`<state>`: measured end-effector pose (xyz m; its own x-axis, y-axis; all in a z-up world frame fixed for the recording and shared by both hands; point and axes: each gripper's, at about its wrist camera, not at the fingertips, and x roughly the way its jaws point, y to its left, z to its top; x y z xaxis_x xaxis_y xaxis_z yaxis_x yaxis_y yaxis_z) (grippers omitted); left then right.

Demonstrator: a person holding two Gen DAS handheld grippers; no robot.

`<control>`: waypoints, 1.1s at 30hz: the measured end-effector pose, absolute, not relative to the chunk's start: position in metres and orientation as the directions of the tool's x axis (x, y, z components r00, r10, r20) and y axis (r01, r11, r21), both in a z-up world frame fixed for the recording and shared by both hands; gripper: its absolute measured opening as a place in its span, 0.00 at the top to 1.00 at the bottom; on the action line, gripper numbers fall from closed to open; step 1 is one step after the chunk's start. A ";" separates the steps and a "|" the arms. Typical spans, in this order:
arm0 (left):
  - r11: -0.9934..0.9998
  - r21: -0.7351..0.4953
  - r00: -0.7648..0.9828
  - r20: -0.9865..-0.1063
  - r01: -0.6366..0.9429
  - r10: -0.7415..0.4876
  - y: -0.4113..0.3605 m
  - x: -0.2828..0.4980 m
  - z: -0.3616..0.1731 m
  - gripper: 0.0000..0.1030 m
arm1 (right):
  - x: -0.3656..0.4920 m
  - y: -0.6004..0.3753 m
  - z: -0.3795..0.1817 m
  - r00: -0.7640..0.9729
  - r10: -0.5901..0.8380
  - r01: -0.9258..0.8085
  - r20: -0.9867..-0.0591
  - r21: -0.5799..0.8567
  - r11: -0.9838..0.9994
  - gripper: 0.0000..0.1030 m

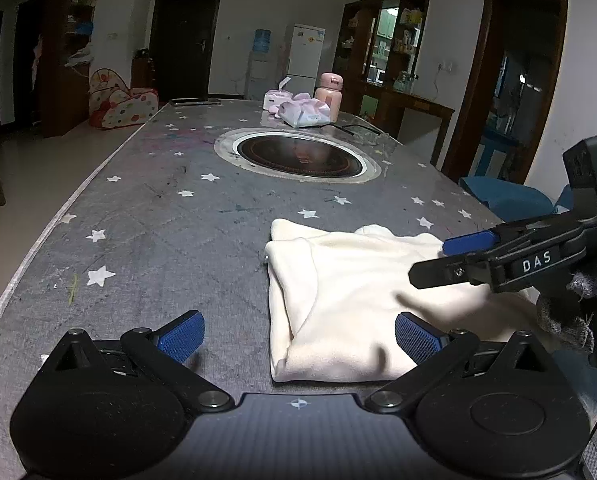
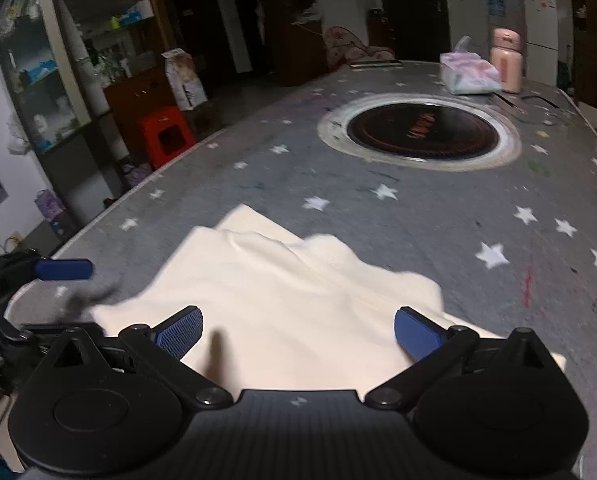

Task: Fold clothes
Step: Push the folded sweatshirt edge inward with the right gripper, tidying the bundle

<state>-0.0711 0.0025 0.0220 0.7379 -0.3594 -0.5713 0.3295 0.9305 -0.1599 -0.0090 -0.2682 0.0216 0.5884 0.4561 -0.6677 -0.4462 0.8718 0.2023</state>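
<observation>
left gripper point(image 1: 298, 334) low over the near end of the bench point(image 1: 158, 216), jaws spread wide, nothing between them; its right blue pad sits over the near edge of the cream garment point(image 1: 338, 300), the left pad over bare grey cloth. right gripper point(image 2: 298, 332) also spread apart and empty, hovering above the same garment, both pads over the fabric. from the left view the right gripper comes in side-on from the right, fingers pointing left above the garment, held by a hand in a grey knit glove point(image 1: 570, 304). the garment lies folded into a rough rectangle on the near right part of the bench, layered edges showing along its left side, far corners a bit rumpled. bench cover is grey with white stars. round dark hotplate point(image 1: 298, 156) set into the middle of the bench, well beyond the garment. at the far end, close together: a tissue pack point(image 1: 306, 114), a pink bottle point(image 1: 328, 96) just behind it. a white fridge point(image 1: 304, 56) and a water dispenser point(image 1: 260, 60) stand against the far wall. red plastic stool point(image 2: 166, 134) on the floor beside the bench in the right view, which is somewhat blurred.
</observation>
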 end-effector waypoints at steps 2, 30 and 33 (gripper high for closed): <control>0.929 -0.165 0.740 -0.565 0.331 -0.364 0.003 -0.072 0.024 0.00 | -0.006 -0.263 0.024 0.573 0.485 -0.463 -0.661 0.226 0.857 0.00; 0.945 -0.190 0.750 -0.574 0.268 -0.328 0.026 -0.083 0.023 0.00 | 0.033 -0.208 0.013 0.476 0.572 -0.538 -0.667 0.293 0.790 0.00; 0.945 -0.194 0.748 -0.577 0.265 -0.328 0.026 -0.084 0.022 0.00 | 0.032 -0.208 0.017 0.468 0.599 -0.552 -0.650 0.315 0.772 0.00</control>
